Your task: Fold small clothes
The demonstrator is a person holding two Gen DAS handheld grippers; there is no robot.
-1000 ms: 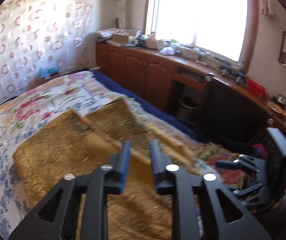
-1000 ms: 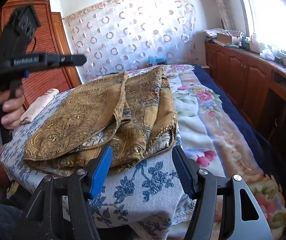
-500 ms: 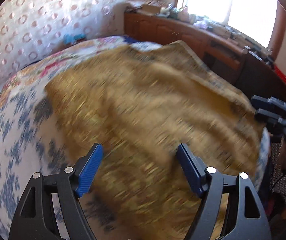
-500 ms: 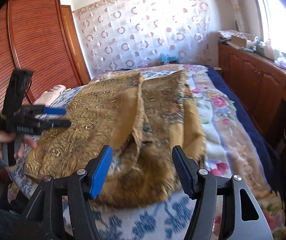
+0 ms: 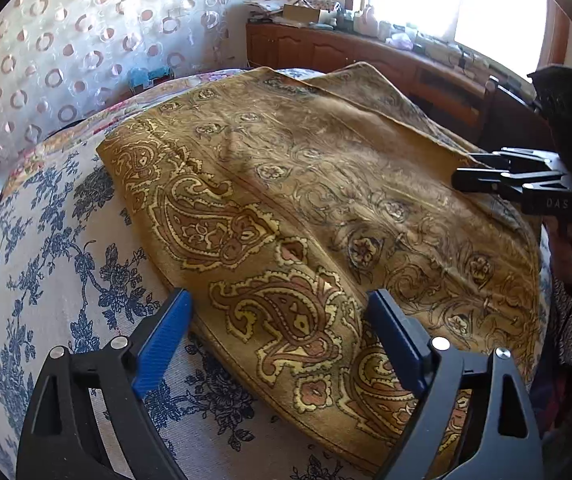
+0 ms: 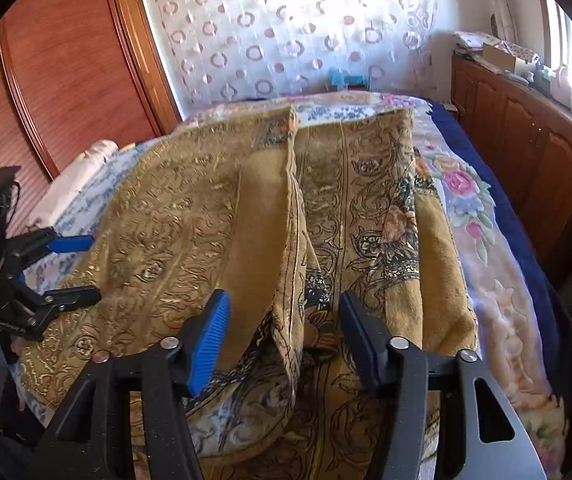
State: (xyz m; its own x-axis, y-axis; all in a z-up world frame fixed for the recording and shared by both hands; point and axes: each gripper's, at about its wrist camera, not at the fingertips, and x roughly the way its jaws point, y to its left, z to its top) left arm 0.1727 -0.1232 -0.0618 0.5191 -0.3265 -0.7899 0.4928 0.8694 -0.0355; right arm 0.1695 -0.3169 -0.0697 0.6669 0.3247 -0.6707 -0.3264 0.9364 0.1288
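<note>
A gold cloth [image 5: 306,208] with curly leaf shapes lies on the bed [image 5: 57,280]. It is folded, with one flap lying over the other. Its long way runs from the near edge of the bed toward the spotted curtain [image 6: 286,40]. Blue-flowered cover shows bare on one side of the cloth and pink-flowered cover on the other. A wooden cabinet [image 6: 526,152] stands along the bed's far side.

The left gripper [image 5: 279,334] hovers over the near corner, fingers spread wide, holding nothing. The right gripper [image 6: 283,332] is spread too, with the raised flap edge between its fingers
</note>
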